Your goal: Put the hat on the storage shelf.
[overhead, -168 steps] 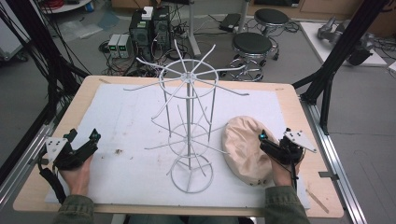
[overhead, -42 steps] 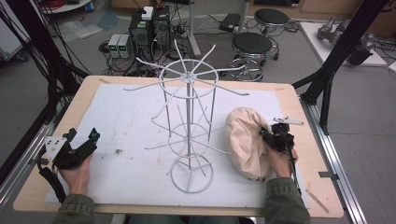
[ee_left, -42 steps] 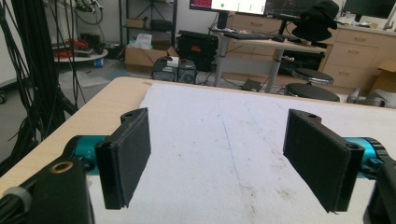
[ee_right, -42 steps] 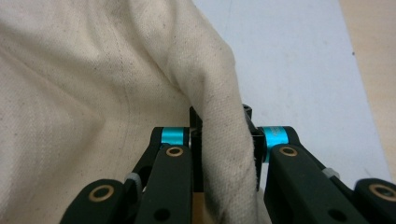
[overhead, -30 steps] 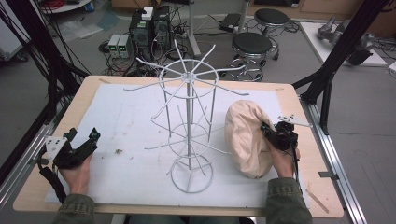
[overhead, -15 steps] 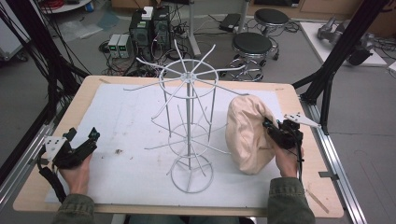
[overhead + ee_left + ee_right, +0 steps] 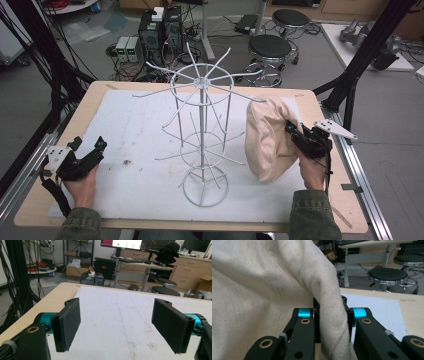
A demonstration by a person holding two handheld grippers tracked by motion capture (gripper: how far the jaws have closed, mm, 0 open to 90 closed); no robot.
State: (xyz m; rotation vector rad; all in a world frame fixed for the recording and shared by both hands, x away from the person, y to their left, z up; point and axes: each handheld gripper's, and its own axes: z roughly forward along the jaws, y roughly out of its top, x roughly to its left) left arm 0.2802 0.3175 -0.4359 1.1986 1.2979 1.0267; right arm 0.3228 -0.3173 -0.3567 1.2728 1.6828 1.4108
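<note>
**Cream hat pinched at its edge, lifted beside the wire rack**

The right gripper [image 7: 294, 134] has its jaws pressed together on a fold of the cream hat [image 7: 270, 137] — in the right gripper view the cloth [image 7: 262, 302] covers most of the frame and hides the pads behind the fold. Which part of the hat is gripped is hard to make out. The hat hangs at the table's right side, just beside the white wire rack [image 7: 202, 135], its long axis roughly upright, lower end near the white mat [image 7: 135, 130]. Whether it touches a rack arm cannot be told. The left gripper [image 7: 95, 150] rests at the left edge — jaws spread, nothing between them.
</note>
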